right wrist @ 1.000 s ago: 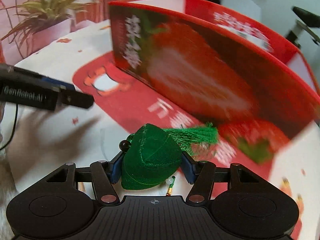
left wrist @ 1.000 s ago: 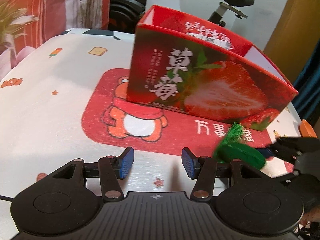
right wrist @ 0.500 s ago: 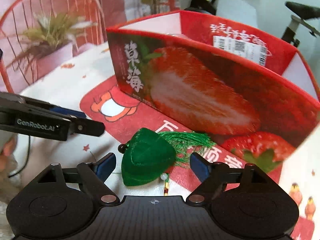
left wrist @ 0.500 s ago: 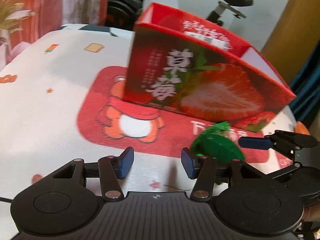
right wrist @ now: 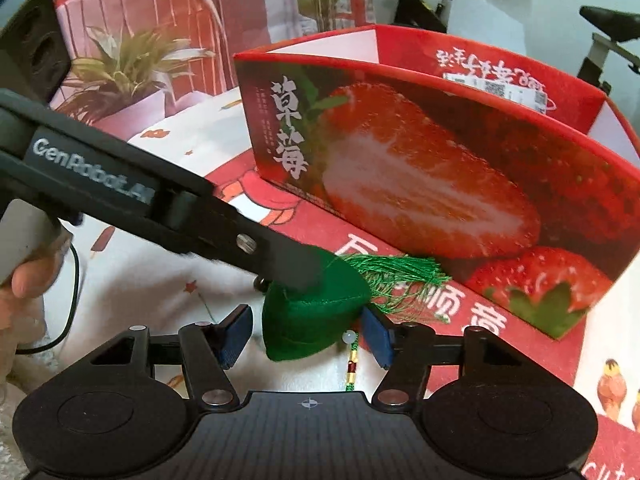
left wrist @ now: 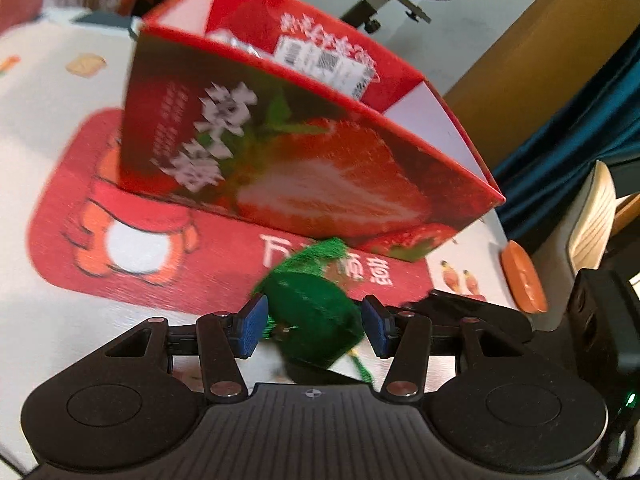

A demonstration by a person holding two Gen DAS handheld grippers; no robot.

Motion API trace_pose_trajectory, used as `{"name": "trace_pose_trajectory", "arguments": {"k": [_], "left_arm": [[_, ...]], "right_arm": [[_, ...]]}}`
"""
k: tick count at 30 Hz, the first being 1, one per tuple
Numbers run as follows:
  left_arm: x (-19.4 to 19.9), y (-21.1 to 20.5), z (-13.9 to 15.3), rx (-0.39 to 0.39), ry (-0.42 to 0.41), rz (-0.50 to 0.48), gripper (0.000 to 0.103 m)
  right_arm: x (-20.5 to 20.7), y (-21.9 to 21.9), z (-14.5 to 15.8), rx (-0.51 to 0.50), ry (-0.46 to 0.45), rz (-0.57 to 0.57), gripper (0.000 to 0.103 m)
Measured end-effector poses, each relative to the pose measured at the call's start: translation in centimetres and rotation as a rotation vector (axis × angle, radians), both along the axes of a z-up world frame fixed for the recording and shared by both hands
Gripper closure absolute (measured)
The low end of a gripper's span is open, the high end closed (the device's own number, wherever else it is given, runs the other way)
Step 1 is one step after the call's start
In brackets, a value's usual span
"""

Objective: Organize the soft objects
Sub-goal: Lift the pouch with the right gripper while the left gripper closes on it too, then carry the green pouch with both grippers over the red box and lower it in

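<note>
A green tasselled pouch [right wrist: 316, 320] lay on the printed tablecloth [left wrist: 52, 184] before the strawberry box [right wrist: 440, 168], between both grippers' part-open fingers: the left gripper [left wrist: 313, 326] apparently untouching, the right gripper [right wrist: 306, 330] closing.

Red strawberry box [right wrist: 420, 168] carried large white characters "草莓" on front panel. Left gripper [right wrist: 316, 280] arm bore white lettering "GenRobot.AI". Red mat [right wrist: 320, 236] under box showed white characters, partly covered, "万" legible. White barcode label inside box was too blurred to read.
</note>
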State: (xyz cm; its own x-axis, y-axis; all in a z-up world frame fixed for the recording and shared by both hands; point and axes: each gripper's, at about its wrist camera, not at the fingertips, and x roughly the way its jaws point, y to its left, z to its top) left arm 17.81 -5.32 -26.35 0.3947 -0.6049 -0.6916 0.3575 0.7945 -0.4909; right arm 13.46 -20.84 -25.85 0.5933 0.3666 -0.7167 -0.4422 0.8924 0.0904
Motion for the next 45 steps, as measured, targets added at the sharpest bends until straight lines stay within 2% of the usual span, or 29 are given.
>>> {"name": "trace_pose_trajectory", "arguments": {"k": [3, 5, 10, 16, 21, 25, 30, 33, 37, 45], "left_arm": [[0.4, -0.9, -0.6, -0.003, 0.017, -0.013, 0.049], [0.4, -1.1, -0.3, 0.009, 0.005, -0.015, 0.055], [0.5, -0.2, 2.6, -0.042, -0.053, -0.019, 0.055], [-0.1, 1.0, 9.4, -0.106, -0.223, -0.033, 0.057], [-0.3, 1.1, 15.0, -0.127, -0.4, -0.029, 0.057], [0.5, 0.5, 18.7, -0.138, -0.499, -0.026, 0.057], [1.4, 0.0, 21.5, -0.146, -0.591, -0.036, 0.057], [3.0, -0.5, 22.0, -0.161, -0.585, -0.039, 0.057], [5.0, -1.5, 21.0, -0.126, -0.577, -0.058, 0.057], [9.9, -2.8, 15.0, -0.098, -0.391, -0.083, 0.057]], "right_arm": [[0.2, 0.0, 0.0, 0.002, -0.007, -0.013, 0.056], [0.2, -0.2, 0.4, 0.002, -0.011, -0.024, 0.056], [-0.2, -0.6, 3.5, 0.024, -0.098, -0.02, 0.056], [-0.3, -0.5, 9.6, 0.054, -0.258, -0.001, 0.056], [1.1, 0.1, 14.9, 0.02, -0.382, 0.056, 0.056], [2.7, 0.2, 18.6, -0.008, -0.471, 0.076, 0.056], [5.0, 0.3, 21.6, -0.05, -0.564, 0.083, 0.056], [6.6, 0.1, 21.9, -0.071, -0.578, 0.074, 0.056], [8.7, -0.1, 20.5, -0.091, -0.544, 0.071, 0.055], [11.2, -0.5, 13.9, -0.097, -0.378, 0.057, 0.055]]}}
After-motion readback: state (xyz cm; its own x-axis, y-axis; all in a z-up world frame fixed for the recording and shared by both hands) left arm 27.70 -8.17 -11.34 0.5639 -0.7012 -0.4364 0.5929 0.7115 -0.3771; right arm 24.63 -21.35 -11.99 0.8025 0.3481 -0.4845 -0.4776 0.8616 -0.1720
